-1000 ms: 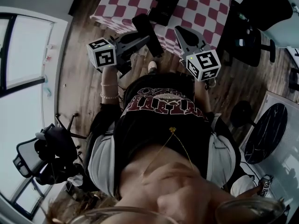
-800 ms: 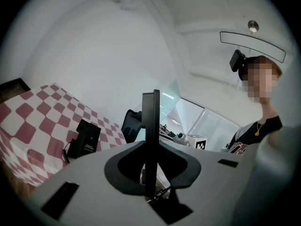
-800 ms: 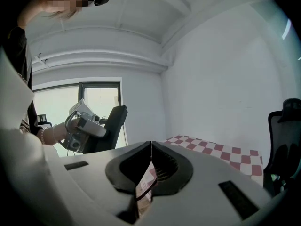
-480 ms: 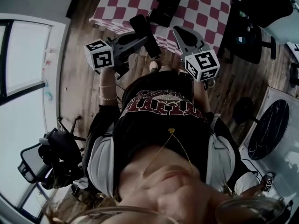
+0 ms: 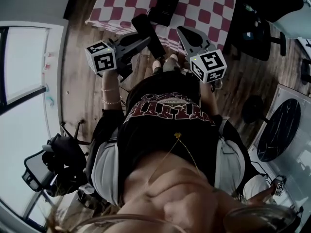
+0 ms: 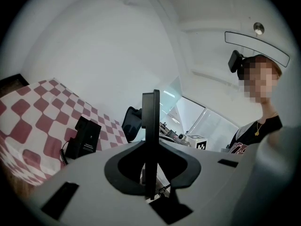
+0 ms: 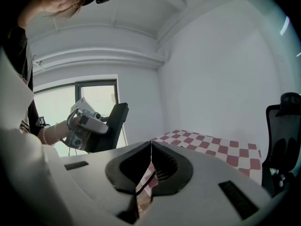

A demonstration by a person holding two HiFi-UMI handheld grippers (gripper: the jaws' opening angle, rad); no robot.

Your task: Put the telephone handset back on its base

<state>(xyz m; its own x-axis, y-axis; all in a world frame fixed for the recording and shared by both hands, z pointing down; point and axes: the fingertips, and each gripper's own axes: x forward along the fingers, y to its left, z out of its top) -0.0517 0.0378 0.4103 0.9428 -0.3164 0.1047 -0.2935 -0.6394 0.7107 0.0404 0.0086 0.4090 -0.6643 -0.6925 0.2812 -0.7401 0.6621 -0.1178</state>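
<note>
Telephone handset (image 5: 145,25) — clamped edge-on between the left tongs (image 5: 146,40), held up in the air at the near edge of the checkered desk (image 5: 209,8). Base (image 5: 164,6) sits on the desk just beyond the handset, apart from it. Right tongs (image 7: 150,145) pressed together on nothing — near the handset's right side, not touching.

Handset (image 5: 148,33) looks matt plastic, tablecloth (image 5: 204,4) woven cloth, floor (image 5: 77,81) grained wood.
</note>
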